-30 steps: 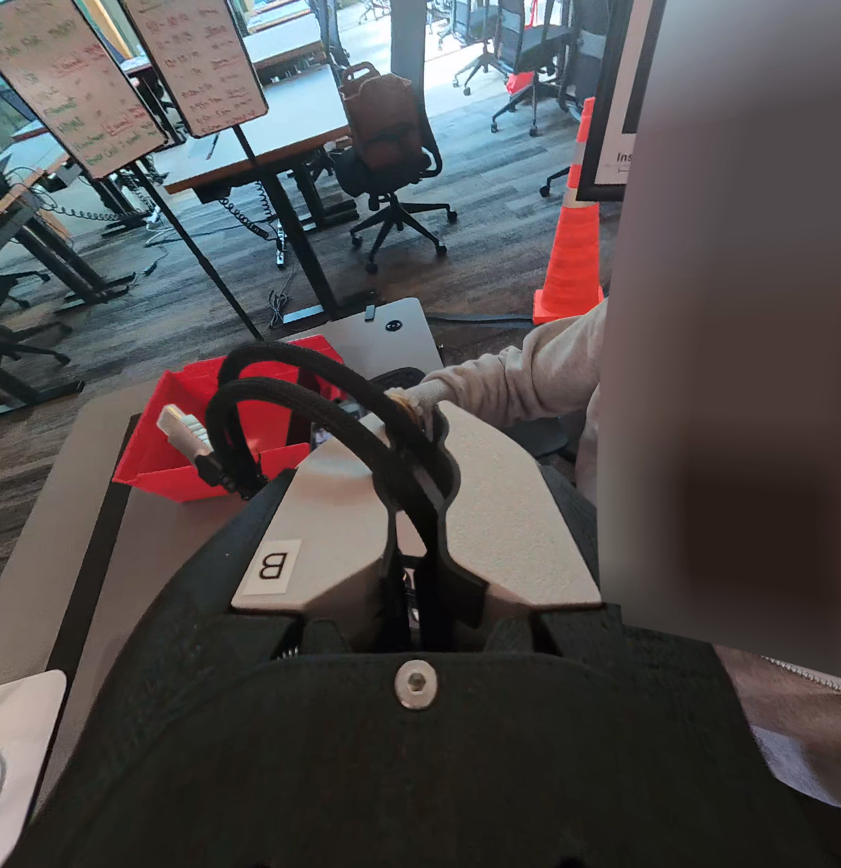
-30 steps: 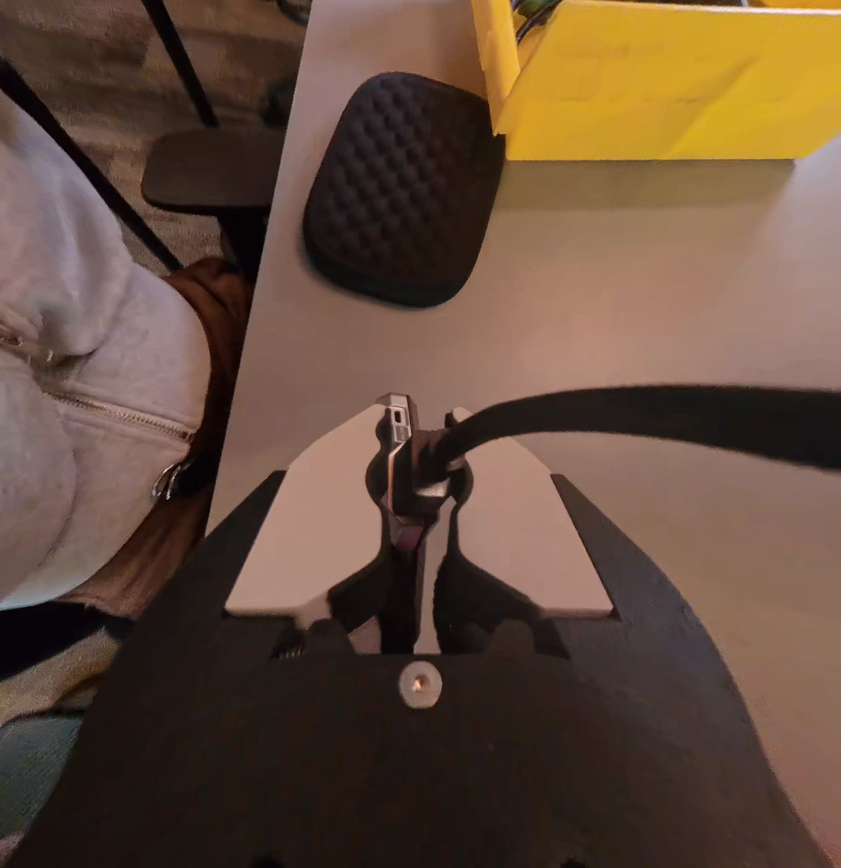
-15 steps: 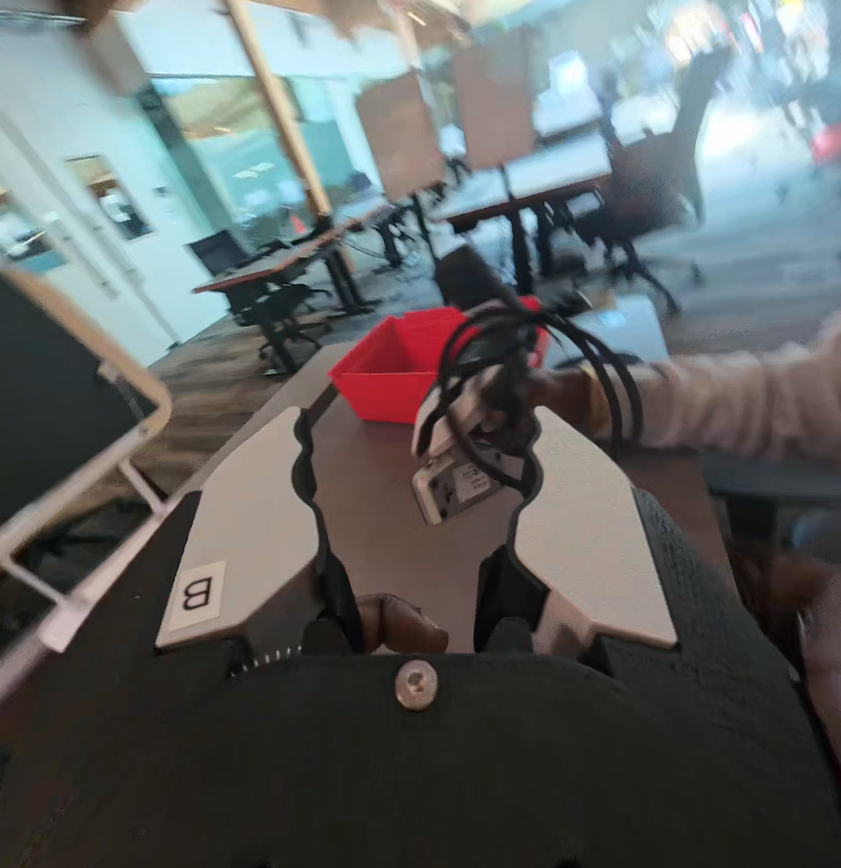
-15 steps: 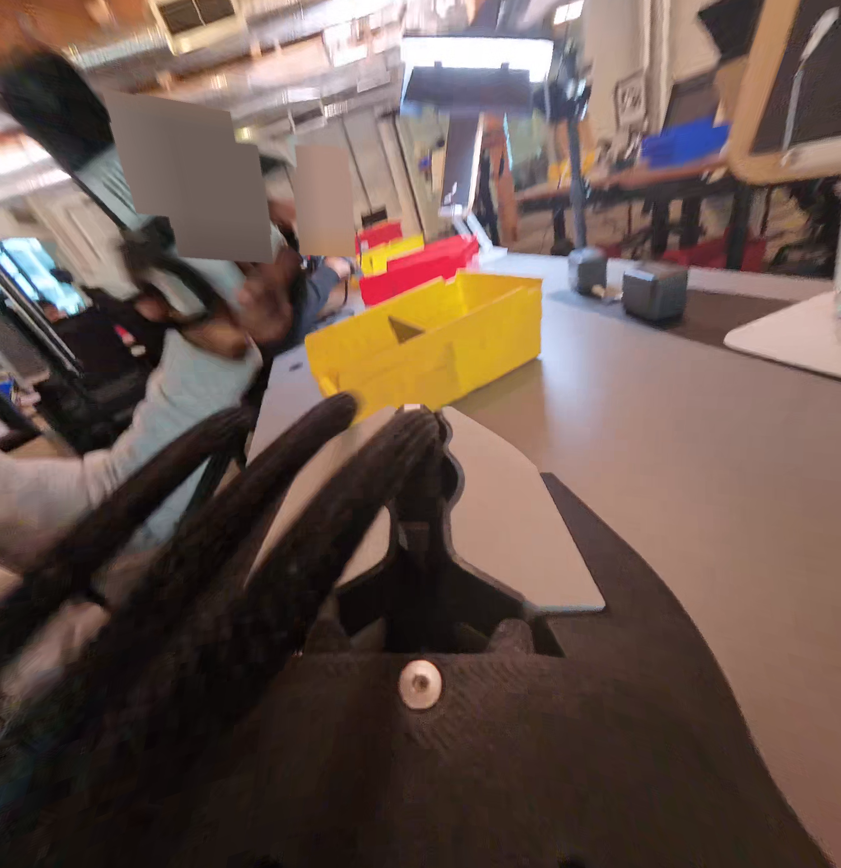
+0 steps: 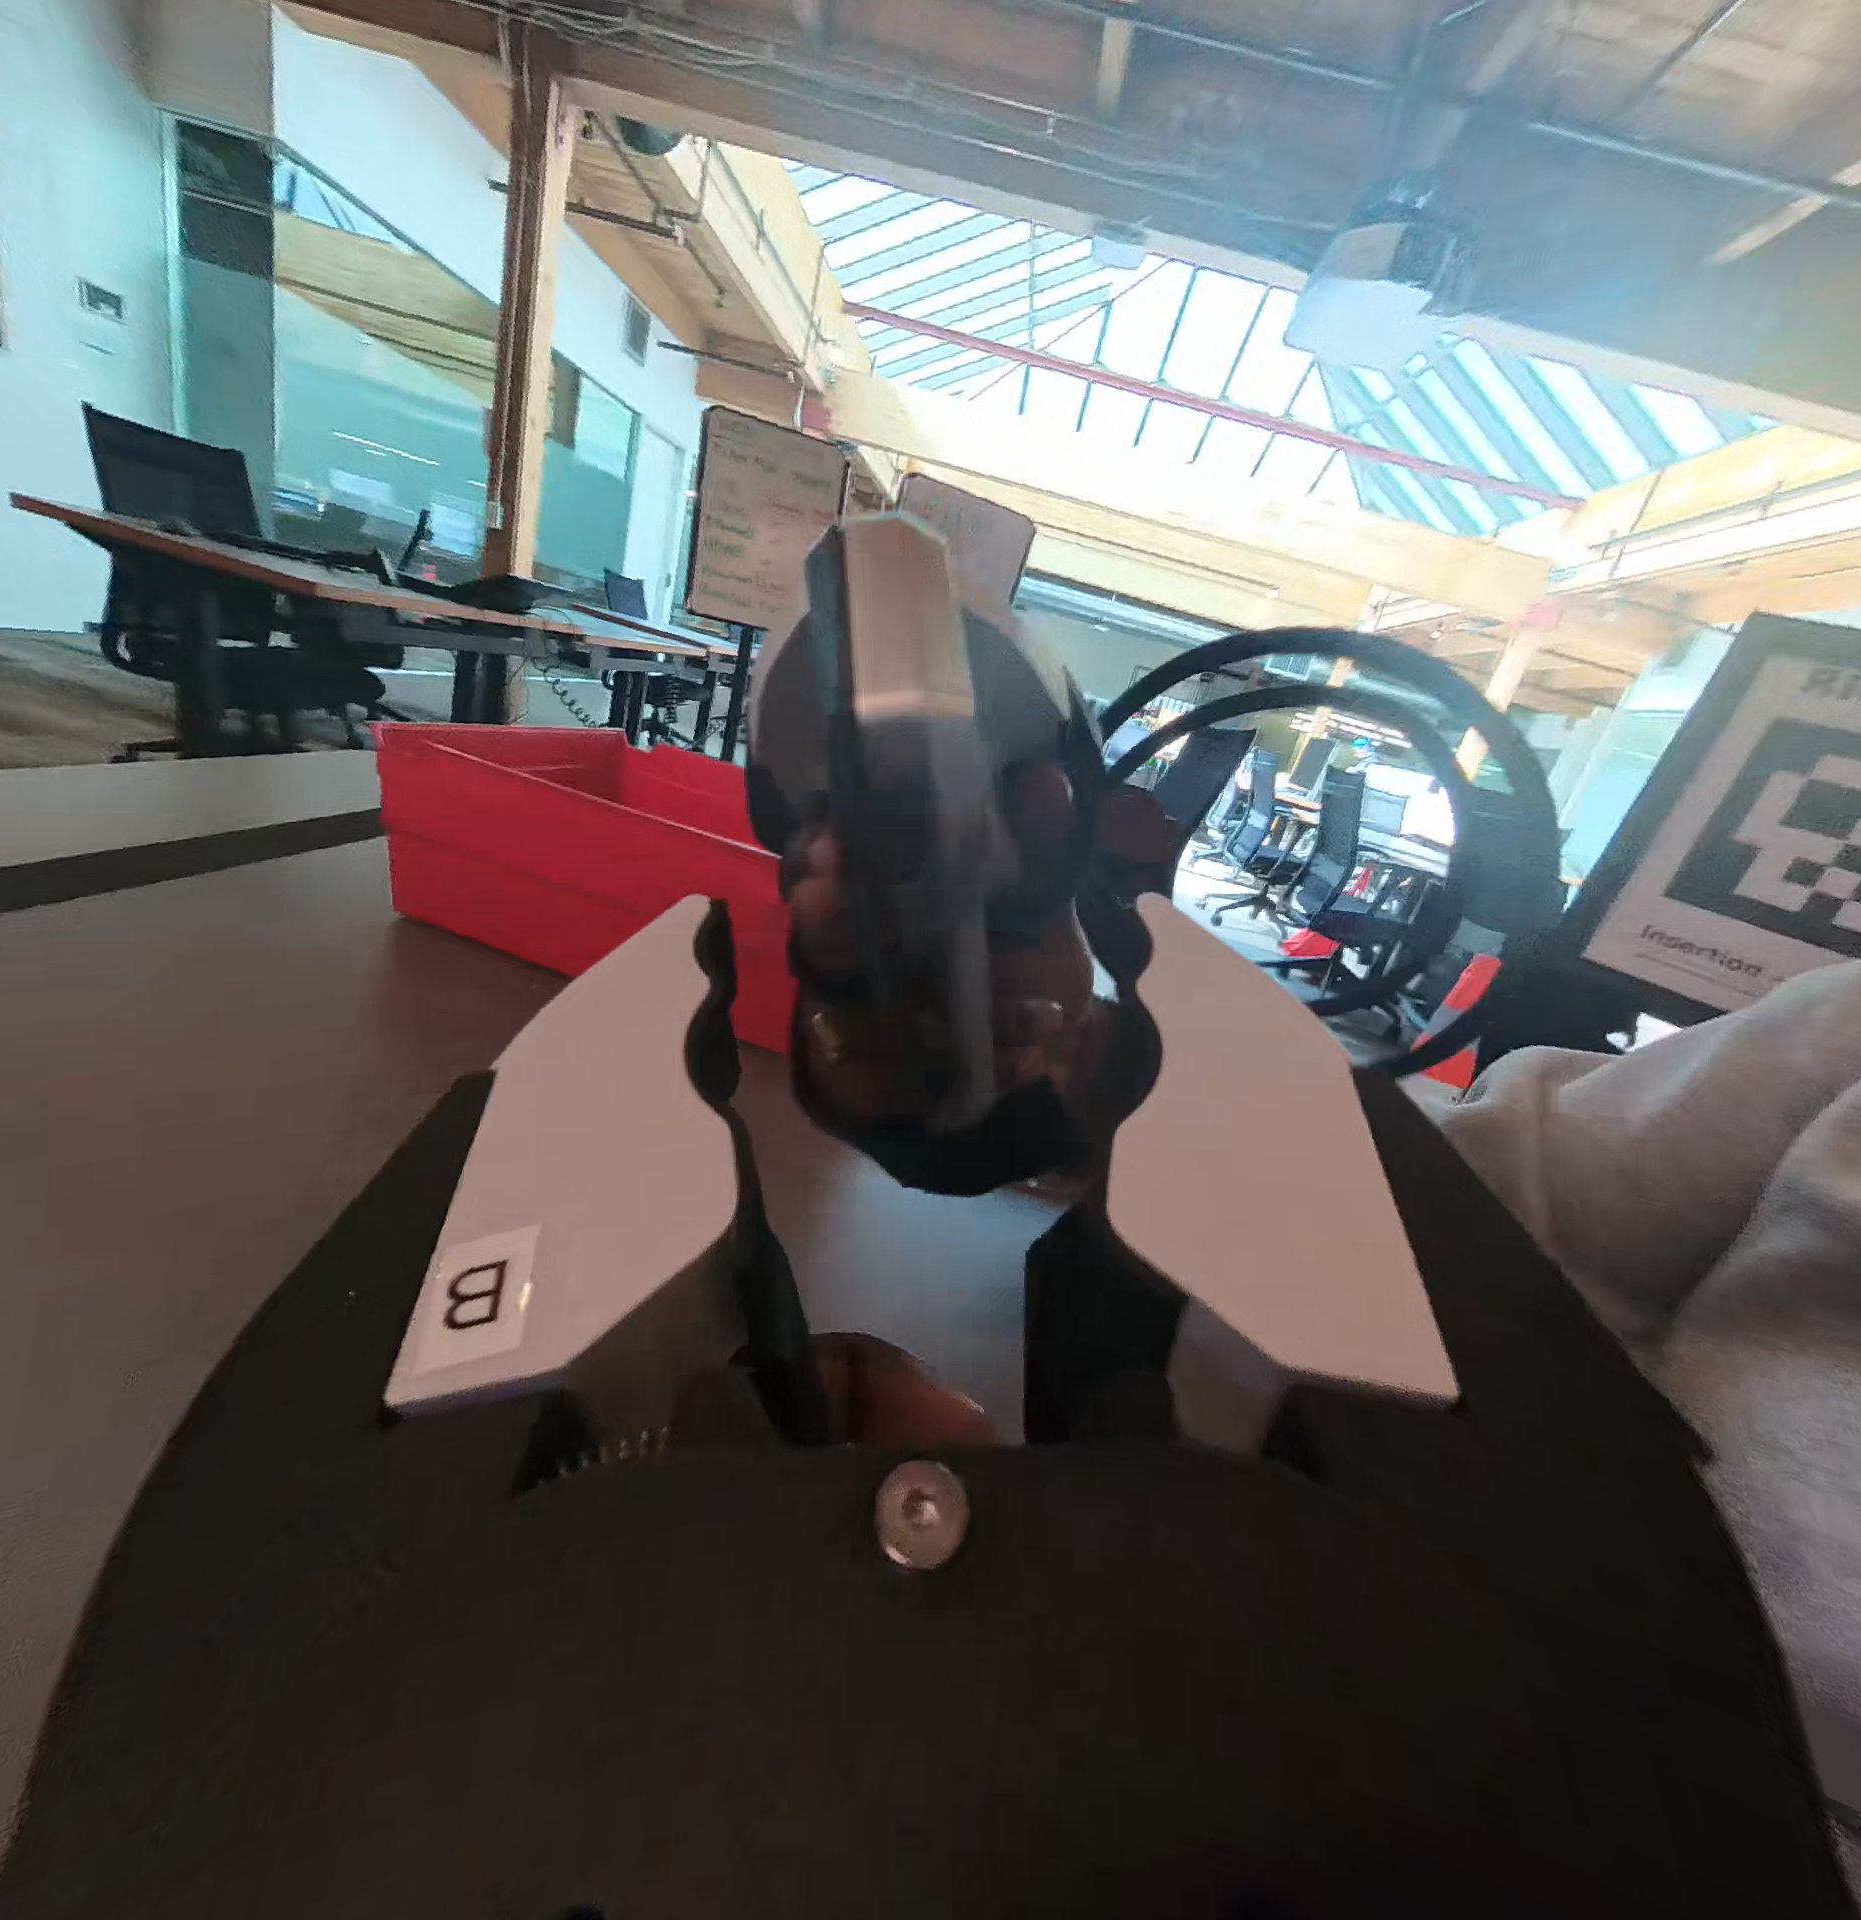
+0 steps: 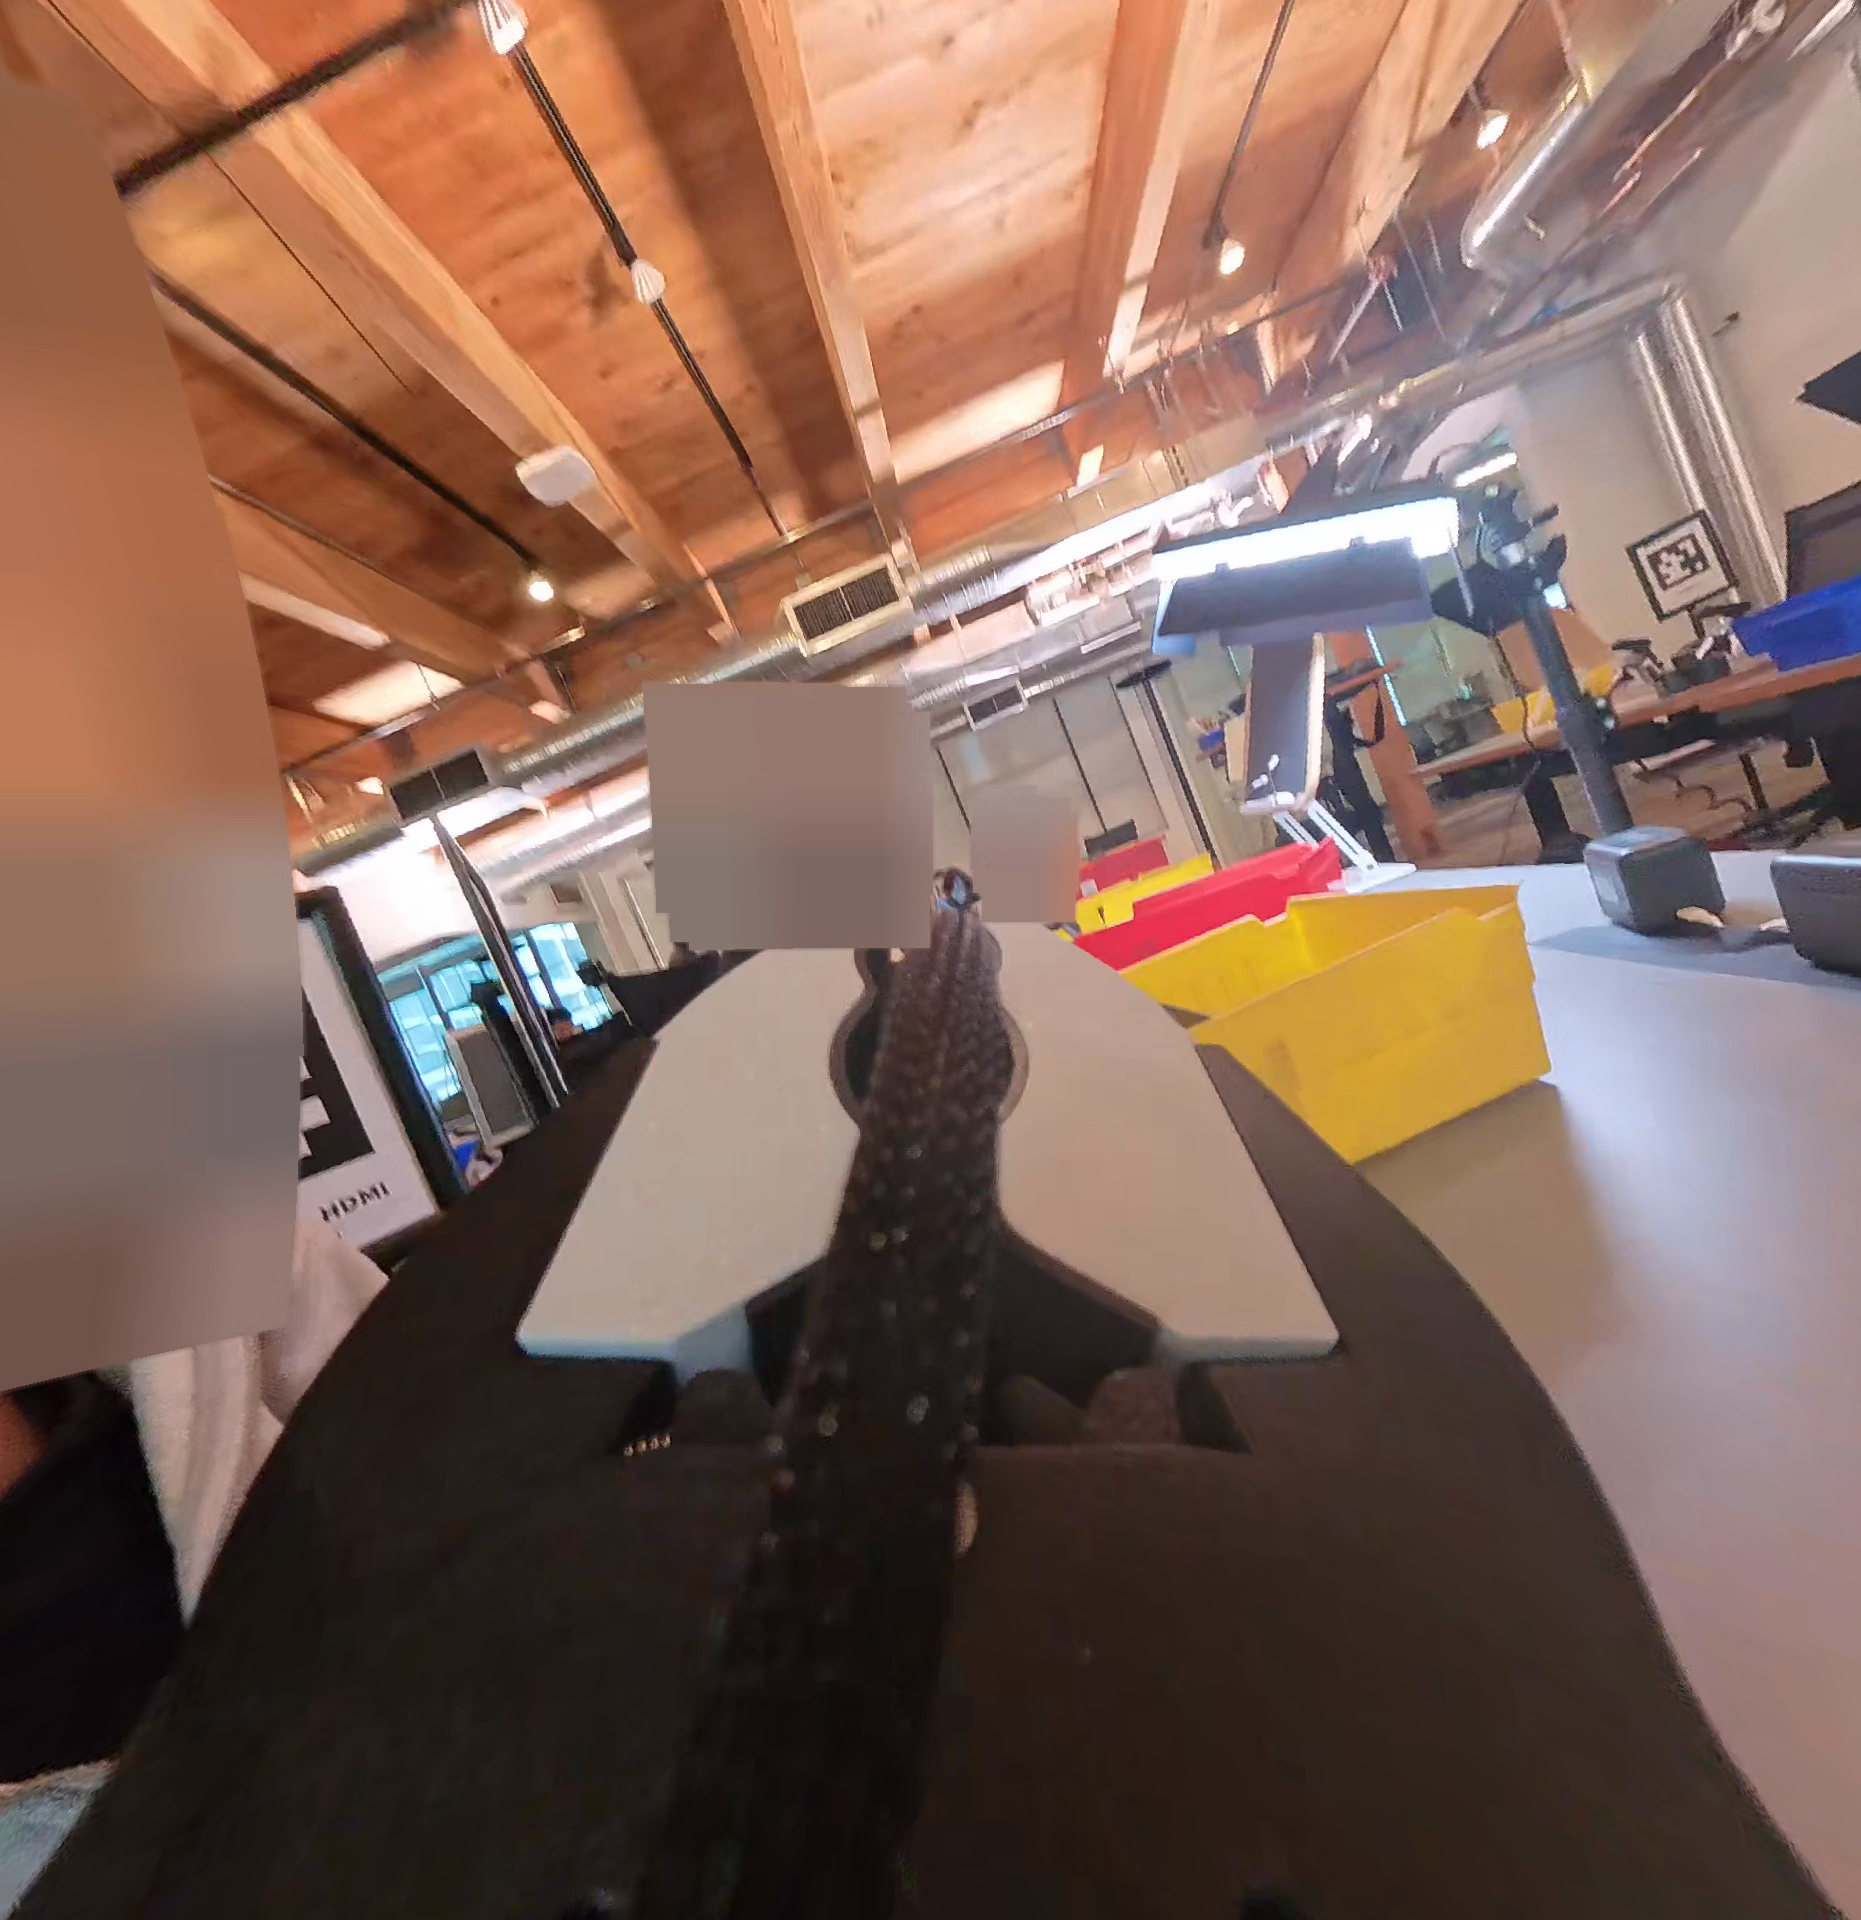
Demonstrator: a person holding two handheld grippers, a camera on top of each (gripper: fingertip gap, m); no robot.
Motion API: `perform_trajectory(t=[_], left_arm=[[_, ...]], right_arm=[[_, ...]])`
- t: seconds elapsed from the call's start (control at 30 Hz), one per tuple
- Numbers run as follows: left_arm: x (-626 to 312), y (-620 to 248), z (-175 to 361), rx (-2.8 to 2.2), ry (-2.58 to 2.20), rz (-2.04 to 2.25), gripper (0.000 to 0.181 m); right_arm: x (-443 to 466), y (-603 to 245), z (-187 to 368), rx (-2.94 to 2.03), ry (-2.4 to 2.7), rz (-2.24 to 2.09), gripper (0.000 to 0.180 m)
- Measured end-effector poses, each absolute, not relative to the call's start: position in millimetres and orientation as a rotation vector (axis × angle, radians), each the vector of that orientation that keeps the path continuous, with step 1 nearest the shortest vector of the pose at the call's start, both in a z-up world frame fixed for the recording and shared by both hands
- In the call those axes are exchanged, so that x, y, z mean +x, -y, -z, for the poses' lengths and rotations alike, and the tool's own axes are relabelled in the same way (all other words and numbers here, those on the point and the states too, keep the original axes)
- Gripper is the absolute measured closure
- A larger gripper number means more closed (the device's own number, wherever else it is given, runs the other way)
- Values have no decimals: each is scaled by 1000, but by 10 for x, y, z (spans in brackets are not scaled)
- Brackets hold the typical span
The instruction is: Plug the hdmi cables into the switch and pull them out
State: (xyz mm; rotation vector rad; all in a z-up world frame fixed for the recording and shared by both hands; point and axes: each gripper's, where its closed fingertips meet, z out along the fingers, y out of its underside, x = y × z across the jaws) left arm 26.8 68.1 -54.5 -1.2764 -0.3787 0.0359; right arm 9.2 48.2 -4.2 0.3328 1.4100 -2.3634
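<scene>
My left gripper (image 5: pixel 921 914) is open and empty, held just above the table (image 5: pixel 178 1039). Right in front of it a hand holds my right gripper (image 5: pixel 879 561) edge-on with its tips up. Loops of black HDMI cable (image 5: pixel 1534 831) hang to its right. In the right wrist view my right gripper (image 6: pixel 936 956) is shut on the black braided cable (image 6: pixel 905 1195). The cable runs from the tips back over the gripper towards the camera. The switch is not in sight.
A red bin (image 5: pixel 552 831) stands on the table beyond the left gripper. A yellow bin (image 6: pixel 1373 1029) and two dark grey blocks (image 6: pixel 1653 883) sit on the table (image 6: pixel 1684 1195) at the right. A framed marker sign (image 5: pixel 1788 831) and a grey sleeve (image 5: pixel 1684 1195) are close at right.
My left gripper has let go of the cable loops and opened. Both views have tilted up from the table. The pale box seen half a second ago is out of sight.
</scene>
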Motion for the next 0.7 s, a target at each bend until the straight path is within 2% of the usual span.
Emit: perform_trajectory(t=[0.03,0.1,0.2,0.23,0.3,0.47,0.57,0.7], left_arm=[[264,-678,541,-1262,389,-44,122],[224,-609,512,-1226,405,-78,158],[245,-525,490,-1238,380,-72,159],[254,-488,453,-1222,361,-106,159],[308,-404,333,-1166,310,-143,160],[456,-51,-27,-933,213,-155,161],[481,153,-137,-841,193,-159,160],[546,329,-237,-761,155,-181,161]], right_arm=[[111,-429,79,328,-1446,2356,167],[142,-348,132,317,-1503,2349,166],[185,-298,150,274,-1576,2366,166],[195,-301,150,249,-1613,2385,161],[187,-323,163,212,-1711,2433,135],[205,-273,719,-72,-2437,2181,97],[43,-348,1183,-122,-2912,1818,88],[-247,-573,1410,-1,-3240,1553,95]])
